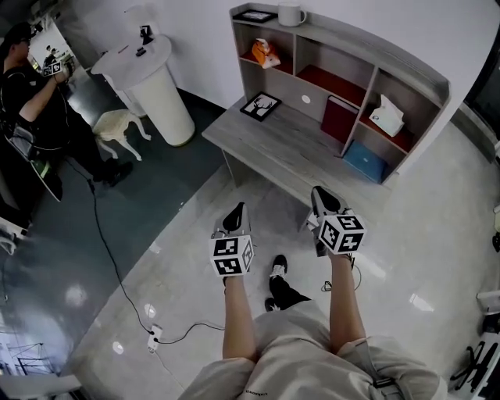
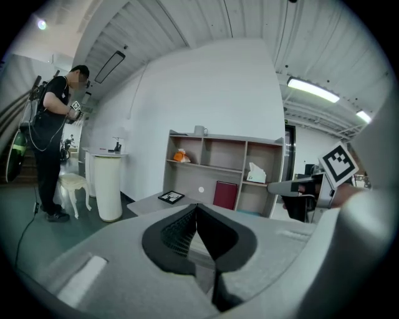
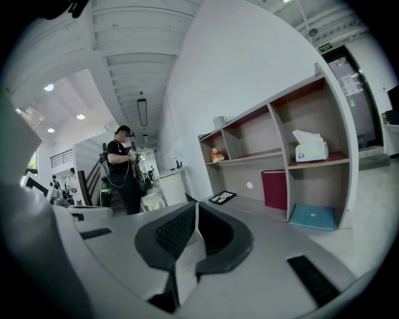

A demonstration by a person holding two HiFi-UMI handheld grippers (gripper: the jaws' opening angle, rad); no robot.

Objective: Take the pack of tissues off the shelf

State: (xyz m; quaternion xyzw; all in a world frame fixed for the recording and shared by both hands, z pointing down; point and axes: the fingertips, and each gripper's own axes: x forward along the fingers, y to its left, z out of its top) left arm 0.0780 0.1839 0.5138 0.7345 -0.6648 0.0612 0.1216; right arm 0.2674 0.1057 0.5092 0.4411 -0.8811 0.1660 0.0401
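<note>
From the head view, the left tongs and right tongs are held out in front of the counter, both well short of it. The pack of tissues sits in the upper right compartment of the shelf, well apart from both. A mug stands on the shelf top, and a red book leans in the compartment just left of the tissues. In the left gripper view, the left tongs are pressed together with nothing between them. In the right gripper view, the right tongs are likewise pressed together and empty, with the tissues far ahead on the right.
</note>
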